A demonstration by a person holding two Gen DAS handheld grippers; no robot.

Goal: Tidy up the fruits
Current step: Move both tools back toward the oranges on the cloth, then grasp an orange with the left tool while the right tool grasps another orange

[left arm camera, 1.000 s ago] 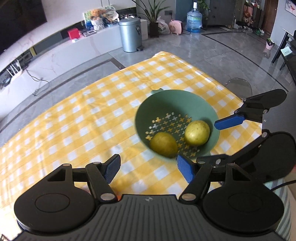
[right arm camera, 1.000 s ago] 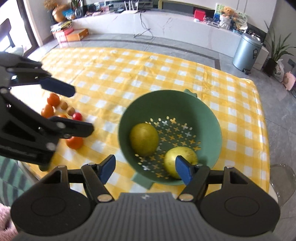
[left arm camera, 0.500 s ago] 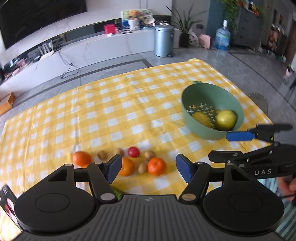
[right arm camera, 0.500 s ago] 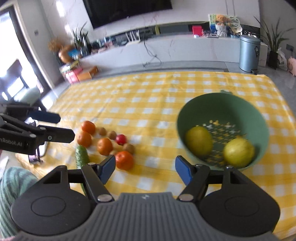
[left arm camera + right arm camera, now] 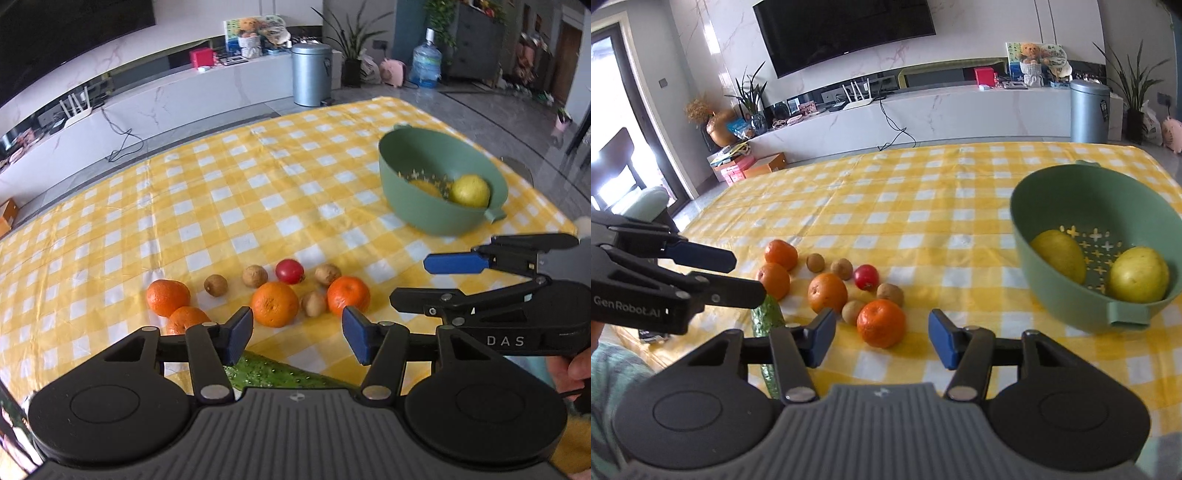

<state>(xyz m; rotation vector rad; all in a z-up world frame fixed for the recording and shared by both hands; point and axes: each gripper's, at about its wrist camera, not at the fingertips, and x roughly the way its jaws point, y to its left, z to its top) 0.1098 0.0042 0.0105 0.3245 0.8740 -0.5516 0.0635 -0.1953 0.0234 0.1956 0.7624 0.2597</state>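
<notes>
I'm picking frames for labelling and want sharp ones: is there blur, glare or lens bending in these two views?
Left wrist view: the green bowl and the yellow fruit in it look slightly smeared, the oranges sharper; straight edges of the room bow outward. Right wrist view: the door at left is blown out by daylight, the tablecloth evenly lit, the fruit fairly crisp.

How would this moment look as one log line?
stage: reaching for loose fruit | left gripper: open, closing, empty | right gripper: open, closing, empty | green bowl: two yellow fruits
</notes>
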